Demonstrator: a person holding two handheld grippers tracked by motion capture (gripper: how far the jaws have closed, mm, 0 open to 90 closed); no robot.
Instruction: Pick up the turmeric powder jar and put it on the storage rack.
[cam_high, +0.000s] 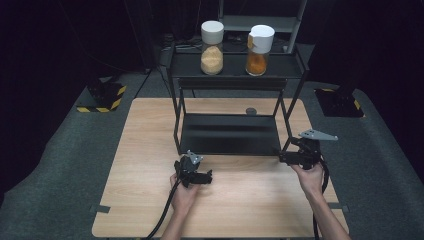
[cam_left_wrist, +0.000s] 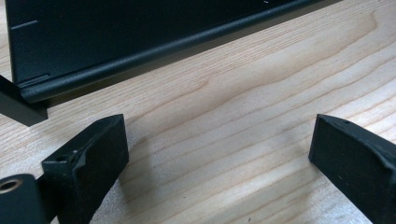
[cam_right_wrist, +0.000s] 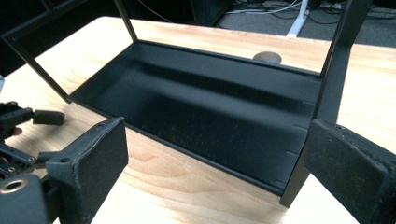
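Nothing looks started: both jars, one pale (cam_high: 212, 47) and one orange (cam_high: 259, 50), stand on the rack's (cam_high: 235, 67) top shelf at upper centre. Left claw (cam_high: 206, 176) and right claw (cam_high: 283, 158) hang released, empty, low over the surface (cam_high: 150, 150).

Round dark disc (cam_high: 251, 110) near the table's (cam_high: 150, 150) far edge, behind the rack's bottom tray. 2 yellow-and-black striped blocks (cam_high: 102, 97) on the grey floor (cam_high: 60, 150), off the table's far-left and far-right corners.
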